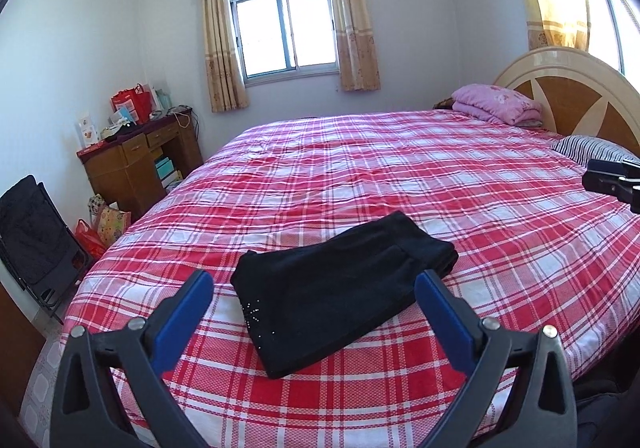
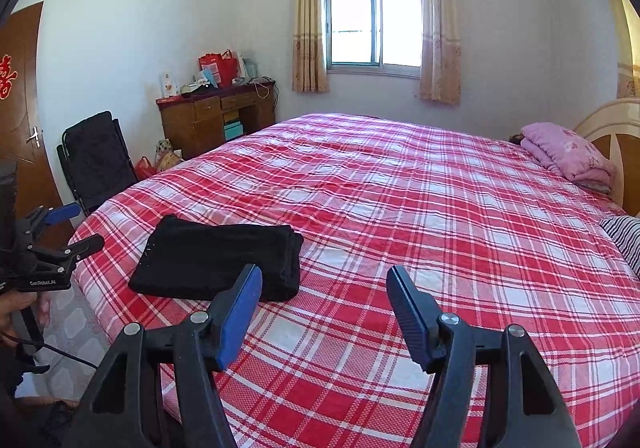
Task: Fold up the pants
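Lying folded ahead of your left gripper (image 1: 314, 290), pants (image 1: 340, 288) run up-right; both tongs wide, empty; right gripper (image 2: 324, 284) farther.

Matt black cloth pants (image 1: 340, 288), woven bedspread (image 1: 440, 188)

Home bedroom. Large bed (image 2: 400, 208) with red-white plaid cover, rounded wooden headboard (image 1: 580, 88). Folded pink quilt (image 1: 496, 104) and striped pillow (image 1: 588, 150) at head end. Curtained window (image 2: 374, 24) in far wall. Wooden table (image 2: 216, 116) in corner, cluttered with red gift bags and boxes. Black folding chair (image 2: 100, 160) beside wooden door (image 2: 24, 108) bearing red paper decoration. Tiled floor.
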`<state>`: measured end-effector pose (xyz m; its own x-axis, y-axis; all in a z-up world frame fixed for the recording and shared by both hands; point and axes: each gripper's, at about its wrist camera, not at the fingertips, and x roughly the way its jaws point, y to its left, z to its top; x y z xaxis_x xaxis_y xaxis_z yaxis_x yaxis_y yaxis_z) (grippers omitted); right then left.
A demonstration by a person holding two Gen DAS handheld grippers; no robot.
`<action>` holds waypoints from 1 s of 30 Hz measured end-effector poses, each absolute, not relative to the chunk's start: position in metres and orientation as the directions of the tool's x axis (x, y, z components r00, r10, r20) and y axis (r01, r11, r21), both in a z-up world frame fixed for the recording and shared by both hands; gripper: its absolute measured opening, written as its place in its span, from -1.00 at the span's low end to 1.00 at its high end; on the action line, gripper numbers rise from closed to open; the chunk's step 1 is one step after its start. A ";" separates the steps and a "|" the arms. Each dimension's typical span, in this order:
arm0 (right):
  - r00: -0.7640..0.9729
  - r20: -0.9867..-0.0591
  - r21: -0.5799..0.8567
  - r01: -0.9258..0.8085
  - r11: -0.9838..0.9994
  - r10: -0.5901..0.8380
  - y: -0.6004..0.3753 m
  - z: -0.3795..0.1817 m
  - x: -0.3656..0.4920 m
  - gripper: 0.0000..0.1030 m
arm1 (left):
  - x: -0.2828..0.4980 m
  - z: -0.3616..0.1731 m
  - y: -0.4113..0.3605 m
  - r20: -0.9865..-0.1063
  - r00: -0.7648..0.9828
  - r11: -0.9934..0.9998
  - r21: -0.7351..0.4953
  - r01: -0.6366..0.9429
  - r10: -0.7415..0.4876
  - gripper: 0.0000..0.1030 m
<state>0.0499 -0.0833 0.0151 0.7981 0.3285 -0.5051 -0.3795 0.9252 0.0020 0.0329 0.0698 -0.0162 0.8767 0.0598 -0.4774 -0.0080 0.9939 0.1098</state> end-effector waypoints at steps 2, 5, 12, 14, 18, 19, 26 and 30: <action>0.799 -0.506 0.003 -0.376 0.926 0.326 -0.084 0.015 0.051 0.29 | 0.033 -0.015 0.071 -0.475 0.878 0.994 0.109 -0.011 0.062 1.00; 0.798 -0.507 0.003 -0.376 0.927 0.325 -0.084 0.014 0.051 0.29 | 0.032 -0.013 0.072 -0.470 0.880 0.994 0.107 -0.014 0.063 1.00; 0.795 -0.513 -0.007 -0.383 0.924 0.325 -0.080 0.010 0.051 0.29 | 0.034 -0.016 0.071 -0.486 0.871 0.992 0.123 -0.007 0.067 1.00; 0.795 -0.513 -0.010 -0.383 0.924 0.324 -0.080 0.010 0.050 0.29 | 0.035 -0.017 0.069 -0.489 0.869 0.991 0.134 -0.008 0.073 1.00; 0.797 -0.510 -0.011 -0.382 0.924 0.324 -0.080 0.010 0.050 0.29 | 0.035 -0.018 0.068 -0.491 0.867 0.989 0.145 -0.015 0.085 1.00; 0.797 -0.509 -0.011 -0.383 0.924 0.324 -0.080 0.010 0.050 0.29 | 0.035 -0.017 0.069 -0.492 0.866 0.990 0.143 -0.017 0.086 1.00; 0.798 -0.510 -0.025 -0.386 0.922 0.321 -0.078 0.009 0.050 0.29 | 0.034 -0.015 0.068 -0.483 0.871 0.990 0.140 -0.023 0.089 1.00; 0.800 -0.509 -0.040 -0.391 0.919 0.318 -0.076 0.008 0.048 0.29 | 0.035 -0.016 0.070 -0.488 0.868 0.991 0.128 -0.031 0.090 1.00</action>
<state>0.0482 -0.0756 0.0079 0.7997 0.3184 -0.5090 -0.3914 0.9194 -0.0398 0.0351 0.0695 -0.0163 0.8682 0.0905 -0.4879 -0.0312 0.9912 0.1284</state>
